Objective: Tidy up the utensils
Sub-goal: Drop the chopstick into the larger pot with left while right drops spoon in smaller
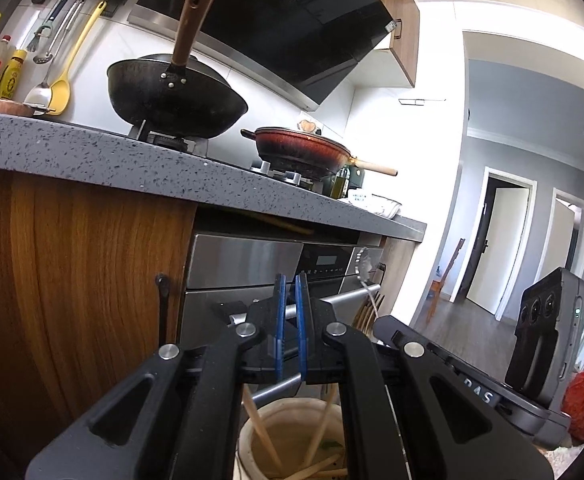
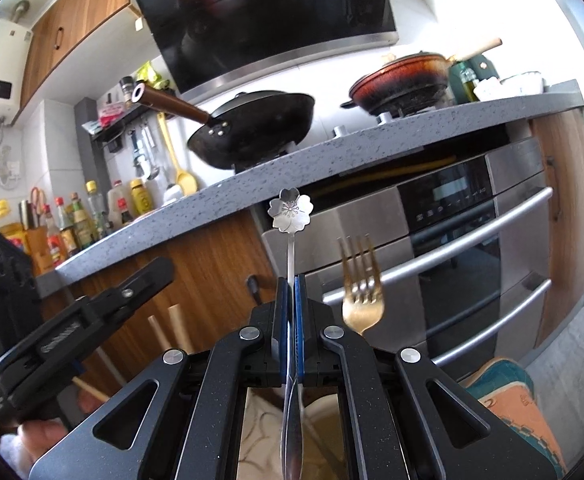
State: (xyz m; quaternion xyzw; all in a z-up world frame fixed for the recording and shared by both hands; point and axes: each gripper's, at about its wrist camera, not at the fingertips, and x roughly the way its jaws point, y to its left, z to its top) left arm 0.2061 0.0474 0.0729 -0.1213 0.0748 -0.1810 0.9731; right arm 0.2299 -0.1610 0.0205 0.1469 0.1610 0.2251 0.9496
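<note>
A: Right gripper [image 2: 291, 292]?

B: Blue pads pressed together on the thin stem of a silver spoon with a flower-shaped end [image 2: 290, 212]. Flower stands upright above the fingertips; the bowl shows below, between the gripper's arms.

A: And just beside it?

B: A gold metal fork [image 2: 360, 292], tines up, just right of the jaws, not gripped. Below sits a cream ceramic utensil holder [image 2: 324, 404], partly hidden.

A: Left gripper [image 1: 290, 296]?

B: Pads close but with a narrow gap, nothing between them. It hangs above the same cream holder [image 1: 247, 436], where pale wooden chopsticks [image 1: 261, 432] lean inside.

A: Surroundings?

B: Grey speckled countertop [image 1: 91, 156]; black wok with a brown wooden handle [image 1: 175, 96] and a red-brown pan [image 1: 304, 150] on the burners. Stainless oven with bar handles [image 2: 472, 232] under the counter.
</note>
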